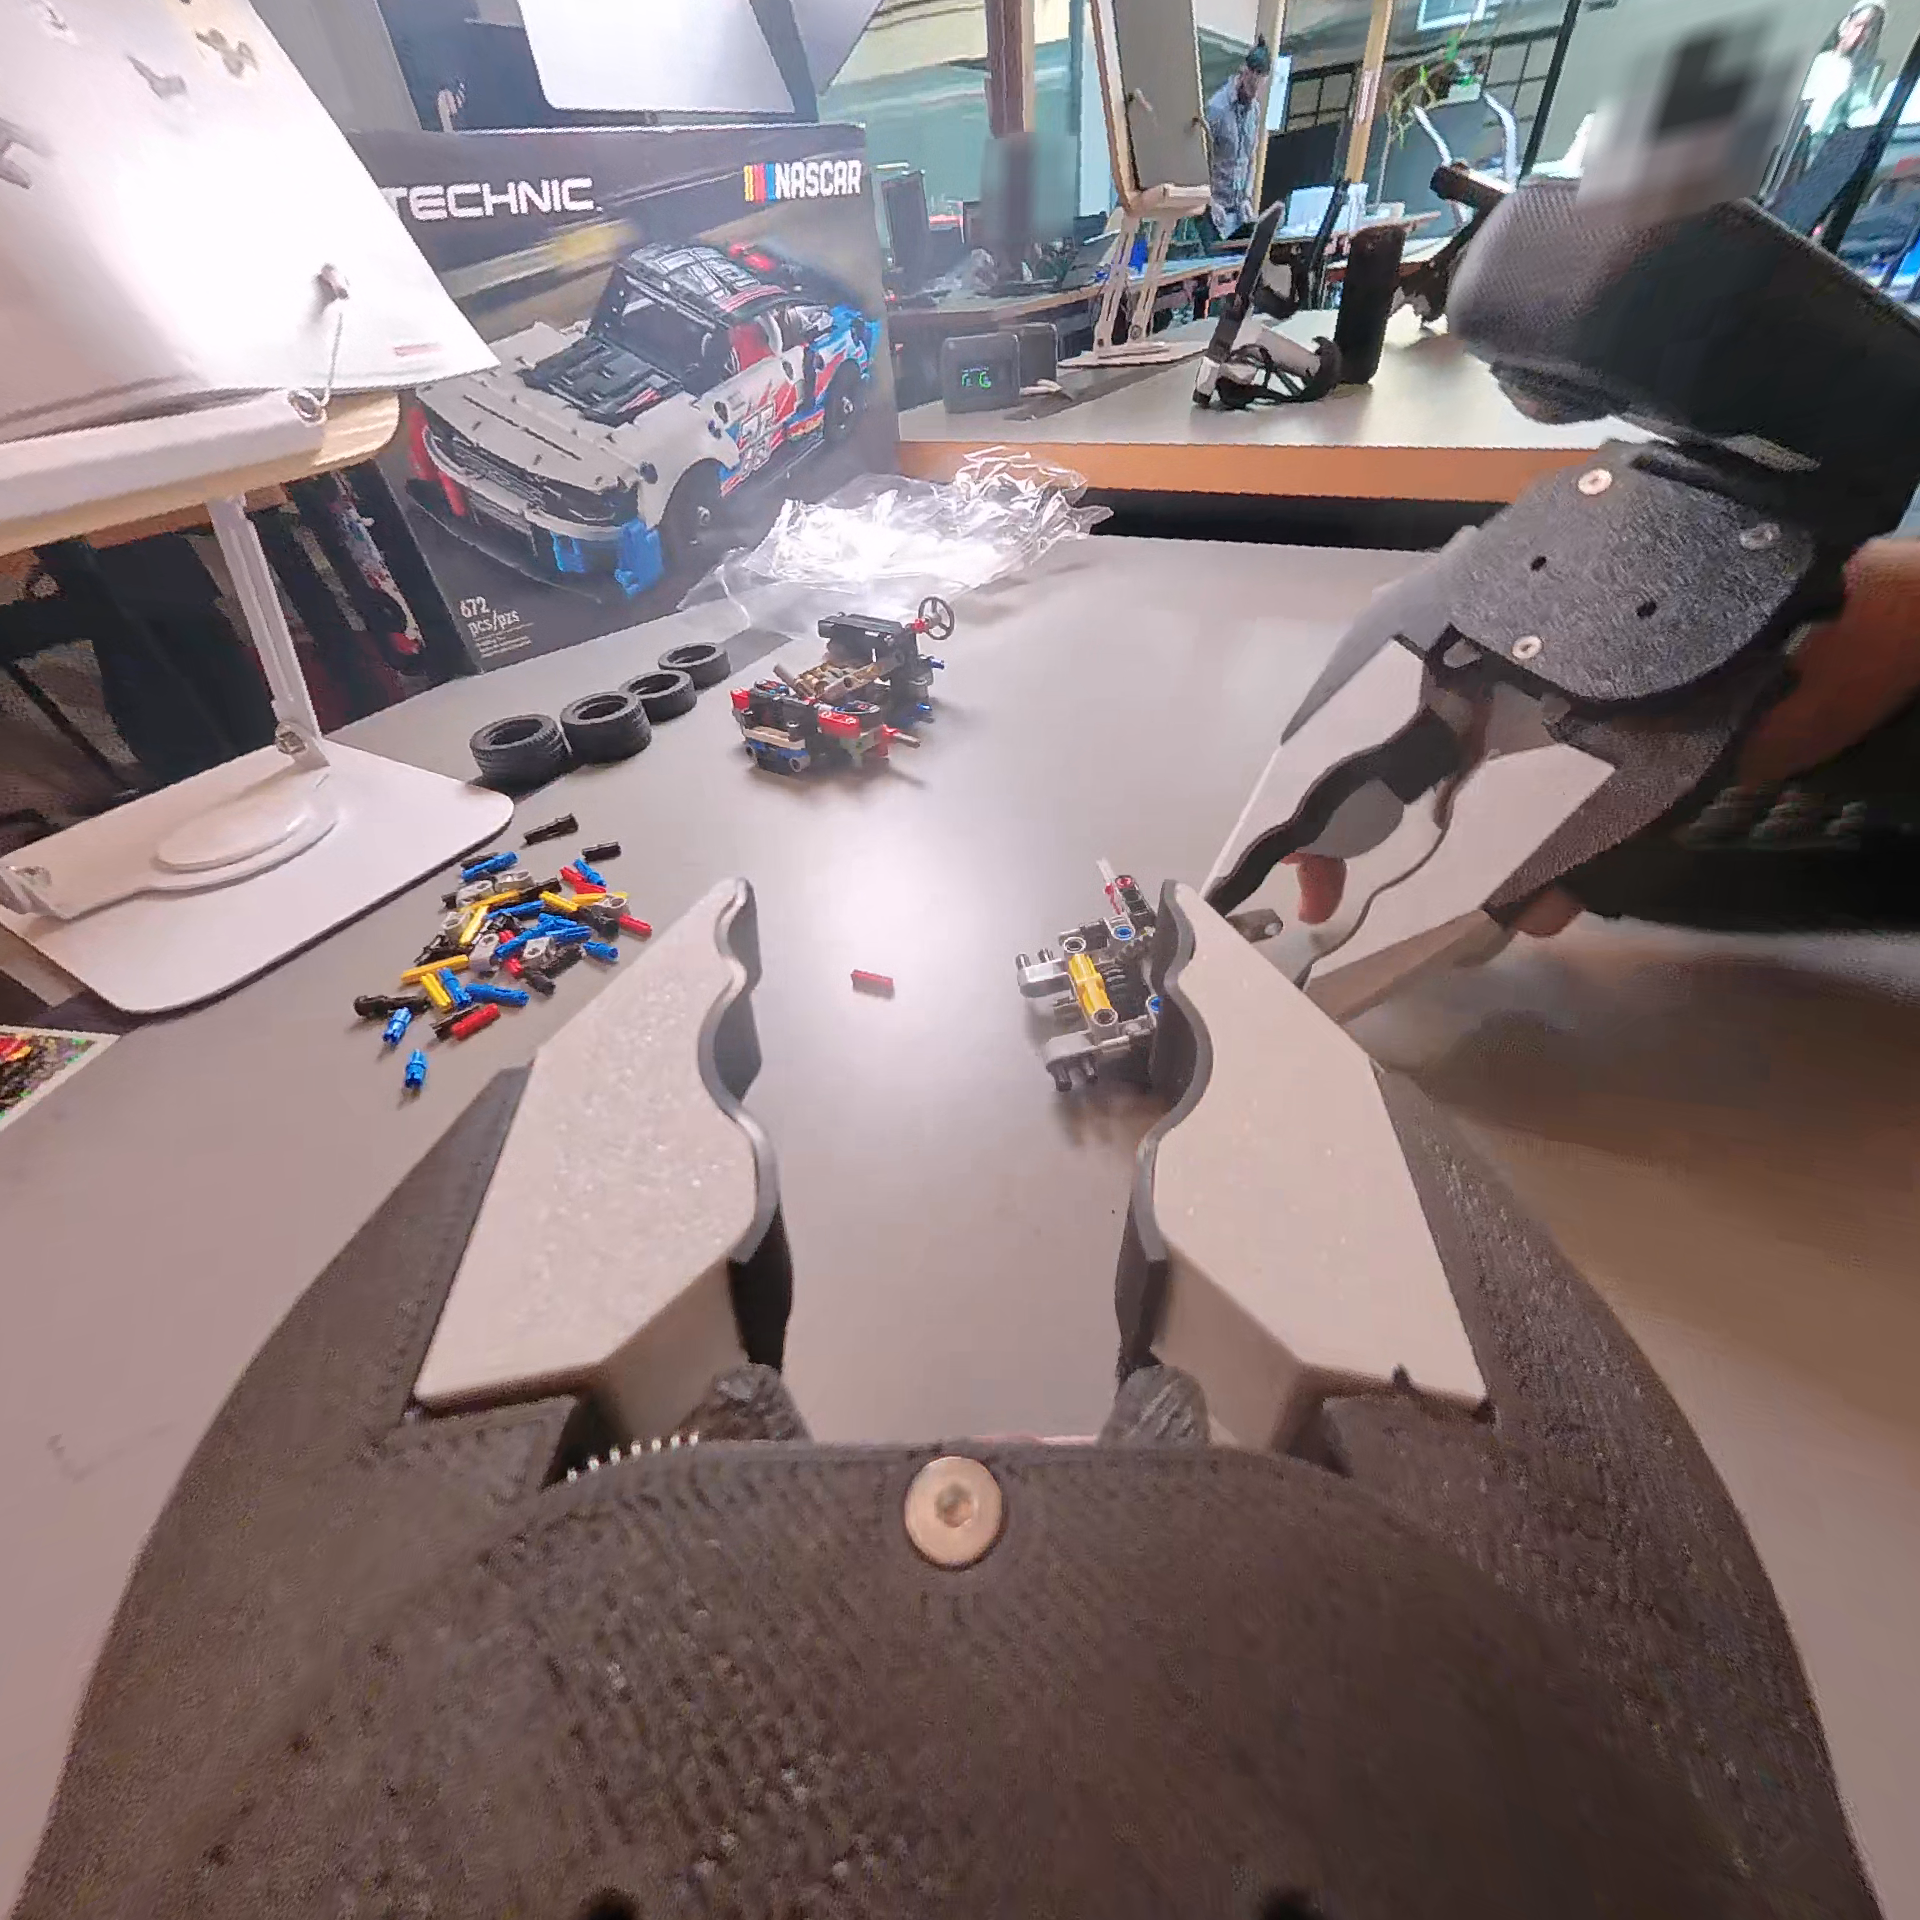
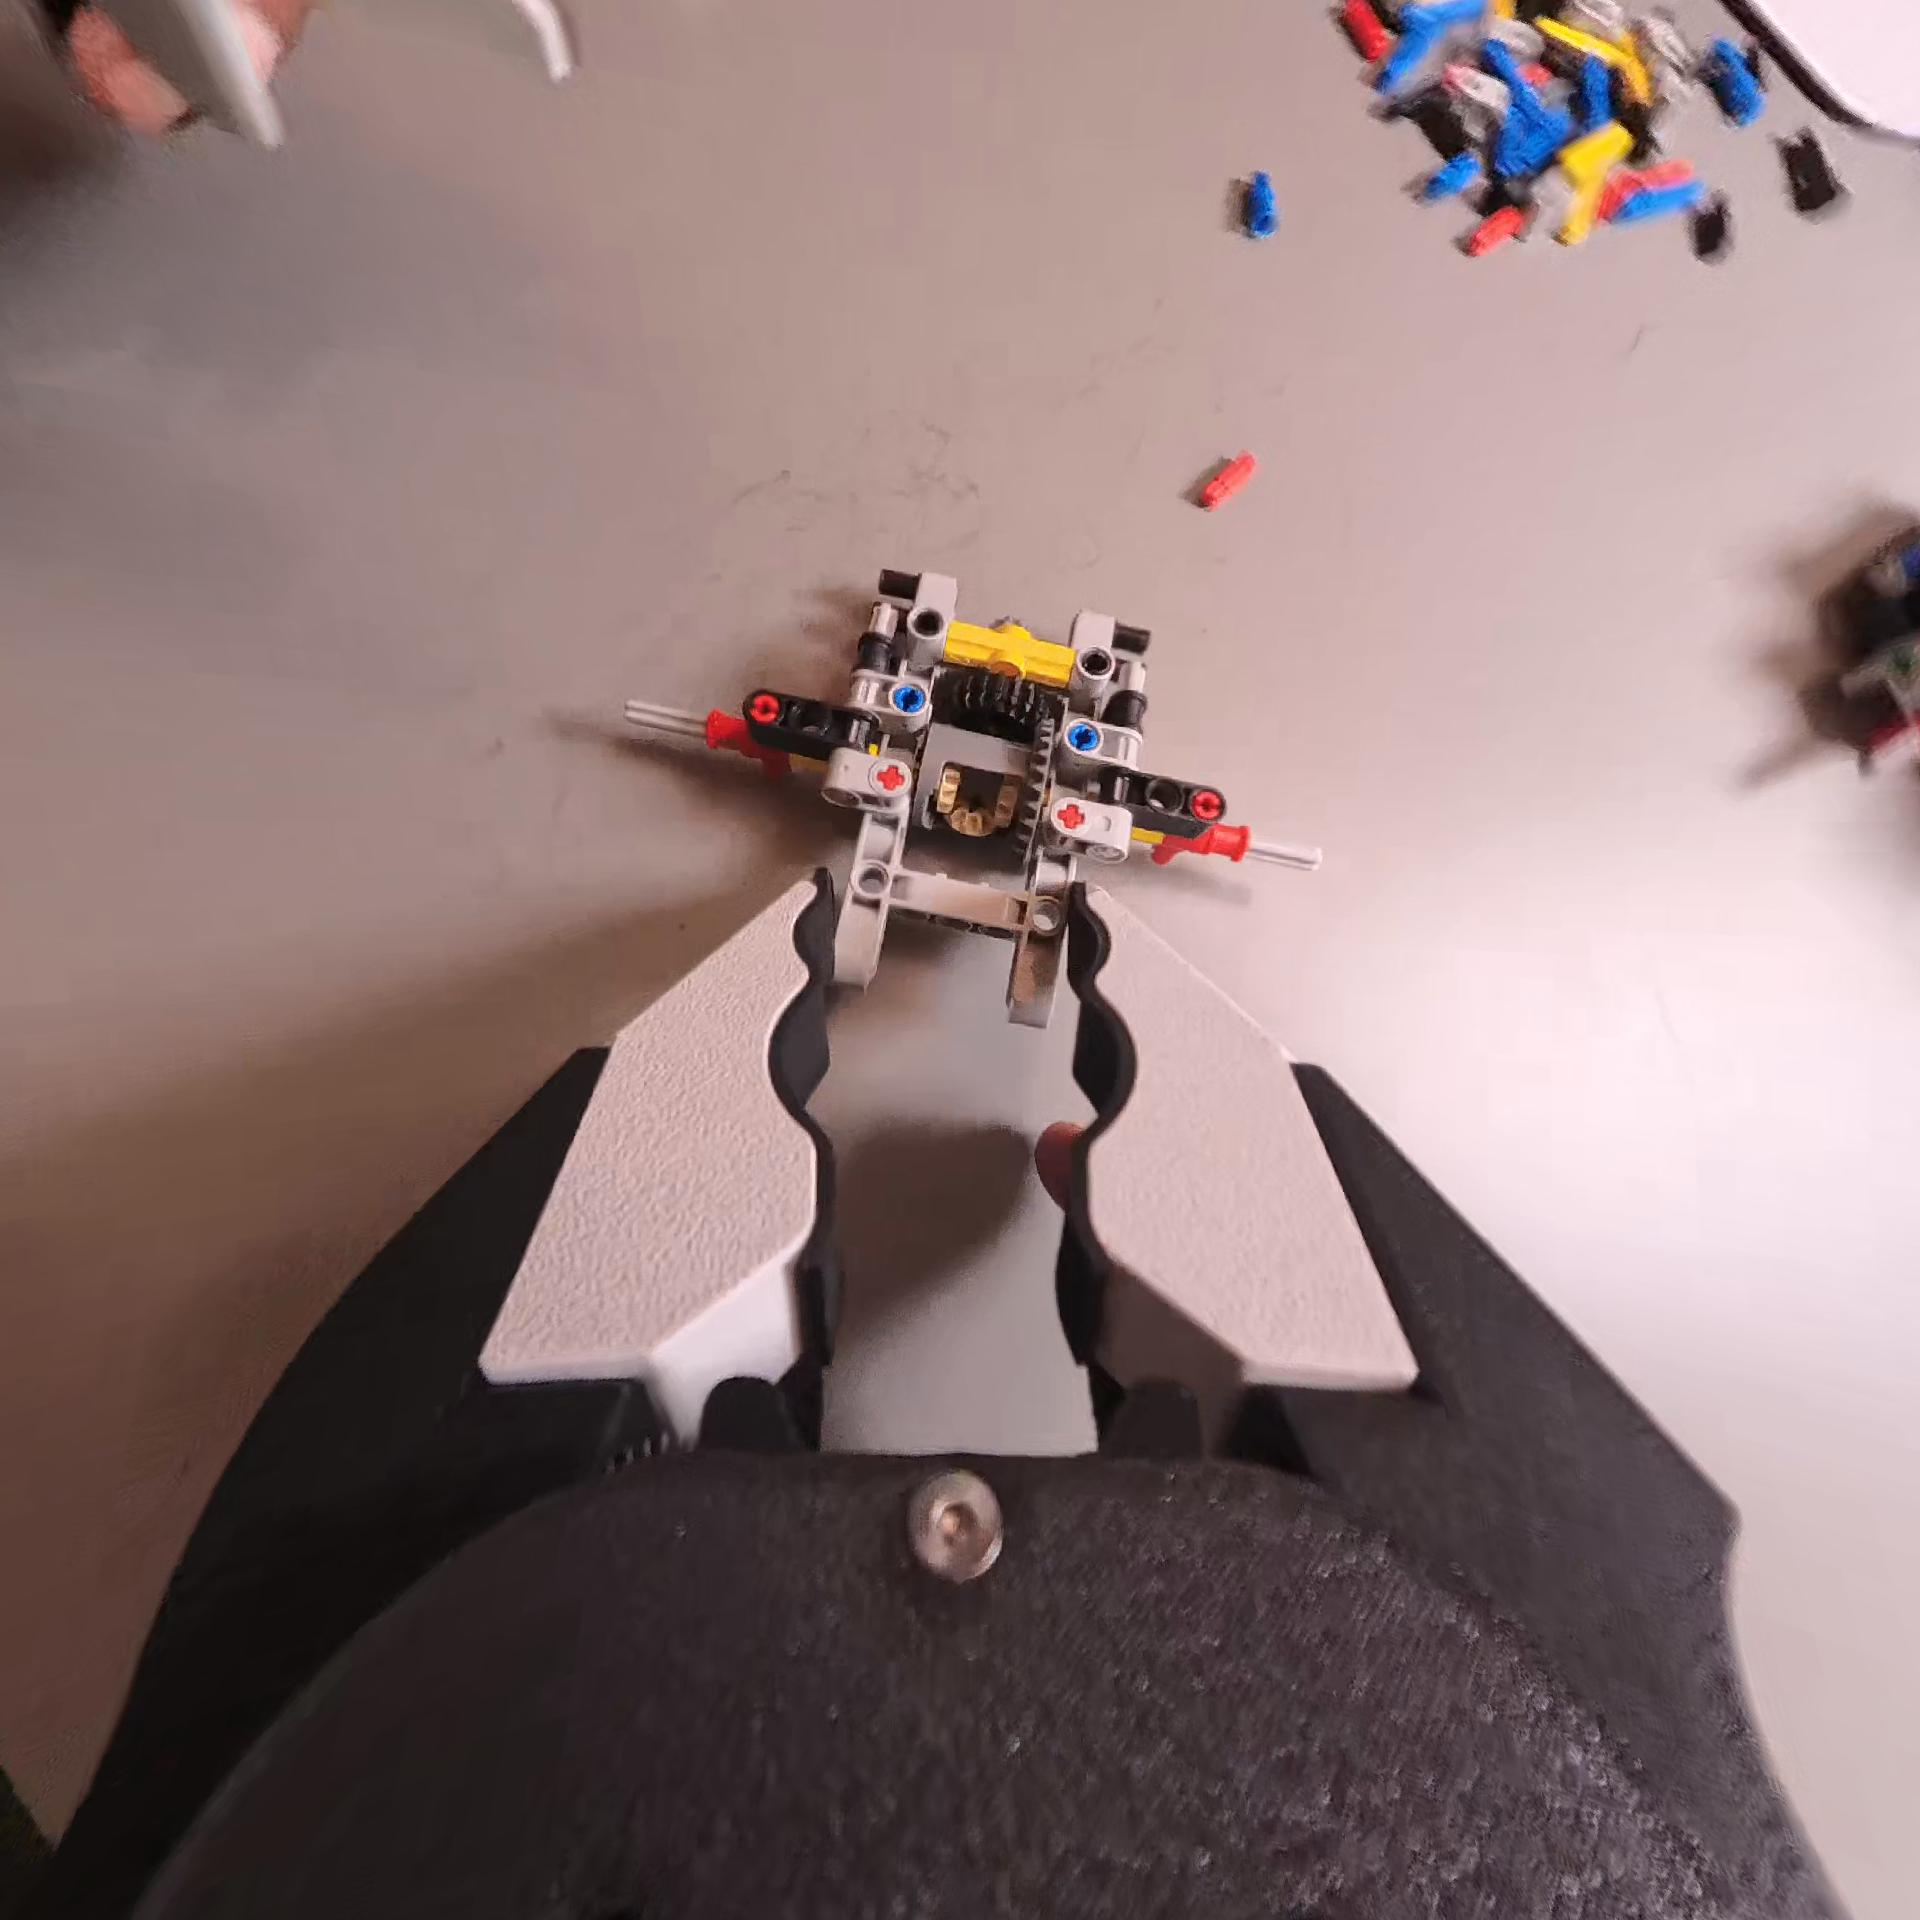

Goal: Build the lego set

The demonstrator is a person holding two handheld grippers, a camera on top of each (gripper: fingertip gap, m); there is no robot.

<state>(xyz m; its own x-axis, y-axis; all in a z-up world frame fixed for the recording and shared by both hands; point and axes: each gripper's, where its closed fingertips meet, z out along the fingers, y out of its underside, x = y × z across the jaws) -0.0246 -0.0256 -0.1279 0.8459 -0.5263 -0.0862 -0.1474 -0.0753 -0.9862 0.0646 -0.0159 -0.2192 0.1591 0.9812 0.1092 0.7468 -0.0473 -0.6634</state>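
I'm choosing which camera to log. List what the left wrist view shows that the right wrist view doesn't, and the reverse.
Only the left wrist view: the set's box, four tyres, the larger chassis assembly, a crumpled plastic bag and a white stand.

Only the right wrist view: the axle assembly's gears and both white axle ends, with the right gripper closing around its grey frame.

Both: the axle assembly, the lone red pin, the loose parts pile.

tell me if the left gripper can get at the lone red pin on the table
Probably yes. The red pin lies by itself on bare table, just ahead of the left gripper, whose fingers are open. The axle assembly sits off to the right, not in the path.
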